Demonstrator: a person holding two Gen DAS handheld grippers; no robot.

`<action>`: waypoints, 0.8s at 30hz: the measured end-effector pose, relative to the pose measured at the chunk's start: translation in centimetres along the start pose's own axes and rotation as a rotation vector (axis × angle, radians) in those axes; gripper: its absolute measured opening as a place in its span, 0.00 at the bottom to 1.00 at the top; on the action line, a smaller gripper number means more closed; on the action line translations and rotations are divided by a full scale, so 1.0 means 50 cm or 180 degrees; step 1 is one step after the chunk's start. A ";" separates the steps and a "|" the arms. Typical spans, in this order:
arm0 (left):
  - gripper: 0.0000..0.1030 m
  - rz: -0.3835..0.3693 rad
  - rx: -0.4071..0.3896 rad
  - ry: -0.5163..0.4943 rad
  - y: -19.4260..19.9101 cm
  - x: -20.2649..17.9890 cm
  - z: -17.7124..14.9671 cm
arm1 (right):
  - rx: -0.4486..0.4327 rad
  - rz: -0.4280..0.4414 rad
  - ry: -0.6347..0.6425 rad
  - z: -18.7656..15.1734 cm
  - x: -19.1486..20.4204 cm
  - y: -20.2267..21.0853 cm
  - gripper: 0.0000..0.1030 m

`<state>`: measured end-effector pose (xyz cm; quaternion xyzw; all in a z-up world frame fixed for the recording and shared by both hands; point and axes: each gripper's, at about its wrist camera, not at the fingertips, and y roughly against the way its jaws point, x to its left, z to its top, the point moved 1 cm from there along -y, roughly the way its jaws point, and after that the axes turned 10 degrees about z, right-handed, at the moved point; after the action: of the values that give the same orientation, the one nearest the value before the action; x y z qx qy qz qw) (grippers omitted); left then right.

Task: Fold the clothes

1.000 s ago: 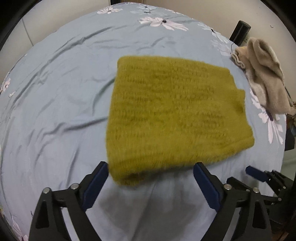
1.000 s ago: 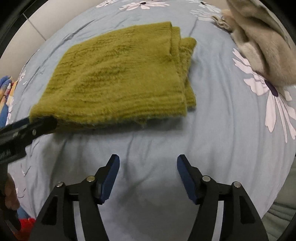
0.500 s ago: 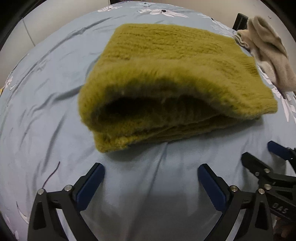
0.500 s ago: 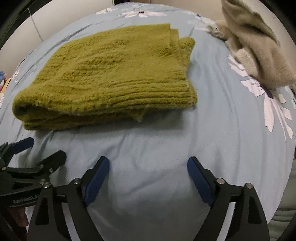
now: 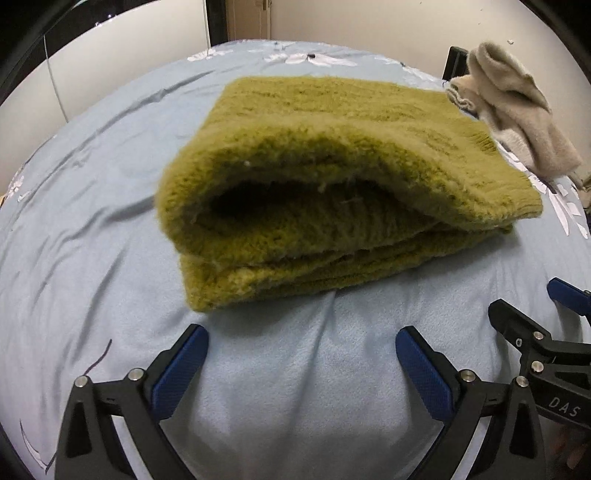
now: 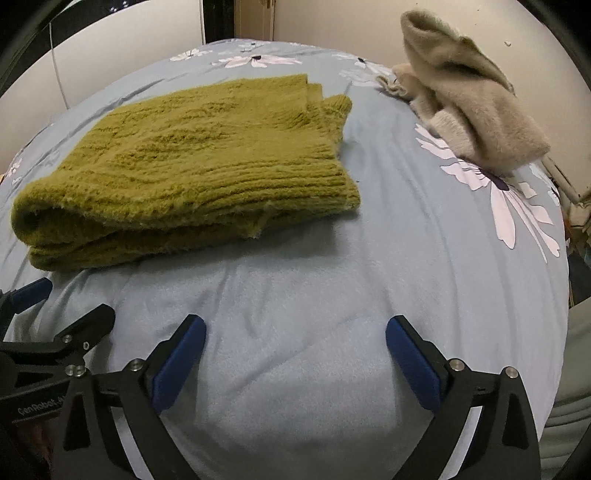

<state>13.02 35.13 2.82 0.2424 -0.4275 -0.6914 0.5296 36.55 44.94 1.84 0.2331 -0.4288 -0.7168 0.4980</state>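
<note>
An olive-green knit sweater [image 5: 332, 177] lies folded in layers on the blue floral bedsheet [image 5: 92, 192]; its rounded fold edge faces the left wrist camera. It also shows in the right wrist view [image 6: 207, 162], left of centre. My left gripper [image 5: 301, 363] is open and empty, low over the sheet just in front of the sweater's fold. My right gripper [image 6: 295, 354] is open and empty, over bare sheet to the right of the sweater's near edge. Each gripper shows at the edge of the other's view.
A crumpled beige fuzzy garment [image 6: 469, 96] lies at the far right of the bed, also in the left wrist view [image 5: 517, 110]. A white wall and a dark doorway [image 6: 218, 18] stand behind the bed. The bed's right edge [image 6: 561, 229] drops off near the beige garment.
Both grippers have dropped lower and drawn back toward the near edge of the bed. The sweater now lies free of both, its fold edge facing the left camera.
</note>
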 end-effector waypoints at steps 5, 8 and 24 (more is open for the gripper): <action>1.00 0.0013 -0.0106 0.0048 0.010 0.013 -0.007 | -0.0155 -0.0060 -0.0017 -0.036 0.005 0.000 0.97; 1.00 0.0051 -0.0131 0.0098 0.013 0.025 -0.010 | -0.0216 -0.0088 -0.0045 -0.047 0.007 0.001 0.97; 1.00 0.0170 -0.0252 0.0244 0.000 0.019 -0.044 | -0.0350 -0.0152 0.0074 -0.013 0.020 0.000 0.97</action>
<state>14.47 33.49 1.81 0.2361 -0.3855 -0.6836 0.5730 36.65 43.79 1.58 0.2239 -0.3773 -0.7482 0.4977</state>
